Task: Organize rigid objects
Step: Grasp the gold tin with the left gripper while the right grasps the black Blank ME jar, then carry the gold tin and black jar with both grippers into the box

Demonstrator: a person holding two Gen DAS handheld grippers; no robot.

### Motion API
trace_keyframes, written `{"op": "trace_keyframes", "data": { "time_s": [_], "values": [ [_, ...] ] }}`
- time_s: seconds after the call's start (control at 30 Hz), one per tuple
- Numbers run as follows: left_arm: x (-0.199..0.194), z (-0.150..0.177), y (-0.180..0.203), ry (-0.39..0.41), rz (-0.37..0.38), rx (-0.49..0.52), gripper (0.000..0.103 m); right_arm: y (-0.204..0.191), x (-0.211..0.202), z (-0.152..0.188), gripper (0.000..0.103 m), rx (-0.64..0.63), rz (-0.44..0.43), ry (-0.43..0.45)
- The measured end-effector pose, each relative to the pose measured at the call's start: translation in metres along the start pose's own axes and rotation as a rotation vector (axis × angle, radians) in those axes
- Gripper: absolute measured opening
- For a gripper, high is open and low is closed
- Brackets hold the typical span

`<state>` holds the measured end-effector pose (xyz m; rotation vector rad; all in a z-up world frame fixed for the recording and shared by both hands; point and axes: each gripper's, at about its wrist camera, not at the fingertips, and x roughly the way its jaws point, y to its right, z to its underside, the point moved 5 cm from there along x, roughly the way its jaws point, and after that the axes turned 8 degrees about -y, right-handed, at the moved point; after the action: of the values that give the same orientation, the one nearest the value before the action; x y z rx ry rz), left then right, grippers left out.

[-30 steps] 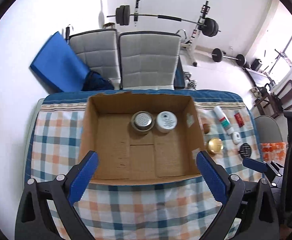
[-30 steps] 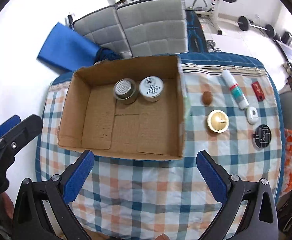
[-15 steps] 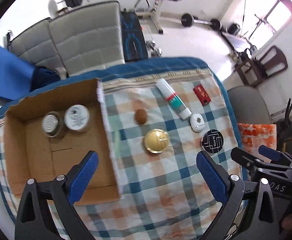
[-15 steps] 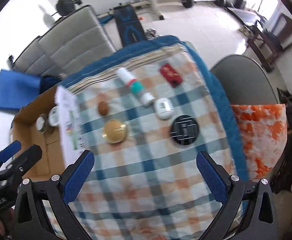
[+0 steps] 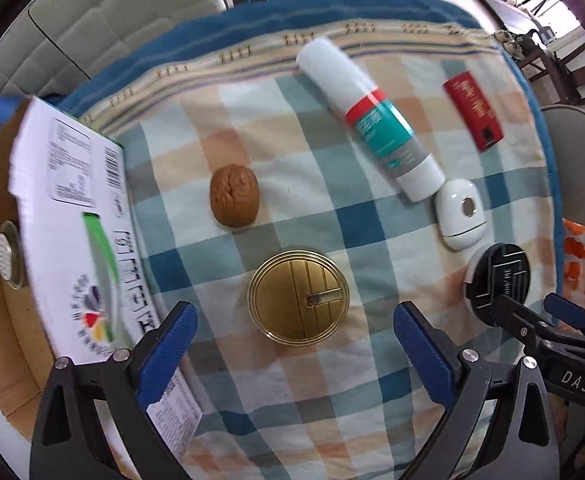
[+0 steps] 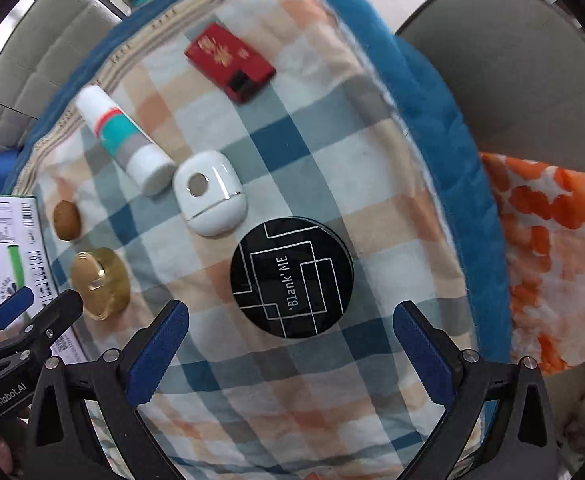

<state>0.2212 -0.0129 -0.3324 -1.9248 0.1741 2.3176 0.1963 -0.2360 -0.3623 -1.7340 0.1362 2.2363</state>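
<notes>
My left gripper is open and empty, hovering just in front of the round gold tin. My right gripper is open and empty, just in front of the black round "Blank ME" tin. On the checked cloth also lie a brown walnut-like ball, a white tube with red and teal bands, a white oval case and a red flat box. The cardboard box stands at the left, with a silver tin inside.
The table's right edge drops off past the blue cloth border. A grey chair with an orange patterned cloth stands to the right. Grey seat backs stand behind the table.
Both grippers have moved right from above the box and come down close to the table. The left is now over the gold tin, the right over the black tin. Both stay open.
</notes>
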Motion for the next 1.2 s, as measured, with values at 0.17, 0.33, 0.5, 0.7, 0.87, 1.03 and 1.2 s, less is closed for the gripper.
{"op": "trace_keyframes", "data": {
  "time_s": [0.17,0.33,0.5,0.7,0.87,1.03,1.2],
  "values": [
    [0.029,-0.005,-0.004,-0.058,-0.002,-0.015,0.101,0.003,0.021,-0.004,0.103,0.005,-0.008,-0.034],
    [0.042,-0.012,-0.006,-0.067,0.004,-0.019,0.100,0.007,0.034,-0.010,0.103,0.028,-0.013,-0.051],
    [0.047,-0.021,0.000,-0.051,-0.013,-0.004,0.062,0.006,0.044,-0.021,0.102,0.049,-0.022,-0.064],
    [0.047,-0.020,0.000,-0.023,-0.012,0.003,0.062,0.003,0.056,-0.025,0.080,0.041,0.032,-0.046],
    [0.043,-0.011,0.006,-0.016,-0.028,0.019,0.062,0.000,0.057,-0.020,0.078,0.021,0.030,-0.040],
    [0.022,0.003,0.012,0.025,-0.007,0.032,0.062,-0.002,0.050,-0.003,0.078,-0.006,-0.001,-0.050],
    [-0.007,0.022,0.014,0.081,0.034,0.036,0.062,-0.008,0.035,0.020,0.078,-0.041,-0.030,-0.036]
  ]
}}
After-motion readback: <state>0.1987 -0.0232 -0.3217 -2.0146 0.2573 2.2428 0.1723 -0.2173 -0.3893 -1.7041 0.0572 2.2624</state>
